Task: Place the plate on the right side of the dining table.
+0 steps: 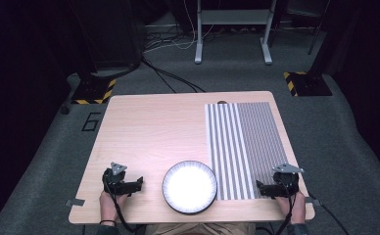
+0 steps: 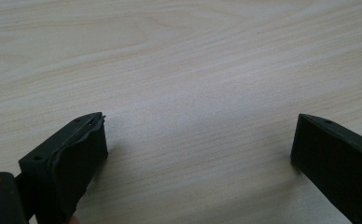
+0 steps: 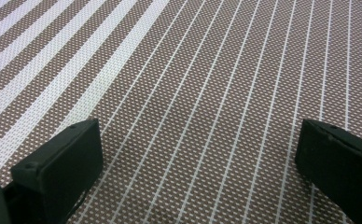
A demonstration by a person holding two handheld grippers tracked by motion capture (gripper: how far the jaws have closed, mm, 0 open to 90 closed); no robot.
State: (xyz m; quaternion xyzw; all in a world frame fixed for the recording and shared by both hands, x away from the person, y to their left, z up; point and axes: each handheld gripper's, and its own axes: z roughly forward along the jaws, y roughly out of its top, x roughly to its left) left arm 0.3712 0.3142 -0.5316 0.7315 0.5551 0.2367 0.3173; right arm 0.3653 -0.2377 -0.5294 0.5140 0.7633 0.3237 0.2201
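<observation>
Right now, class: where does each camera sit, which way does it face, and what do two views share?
High view: above the near edge, facing forward and down on table, plate, hands.
Left gripper view: on left tongs, facing bare table wood; open jaws.
Right gripper view: on right tongs, facing striped mat; open jaws.
Shared: the mat, in the high and right gripper views.

My left gripper (image 2: 198,154) has its two black jaws wide apart, one at the lower left of the frame, one at the lower right. Between them lies bare, light wooden table (image 2: 193,70).

White plate (image 1: 189,187), brown-white striped mat (image 1: 244,147), black tongs.
</observation>
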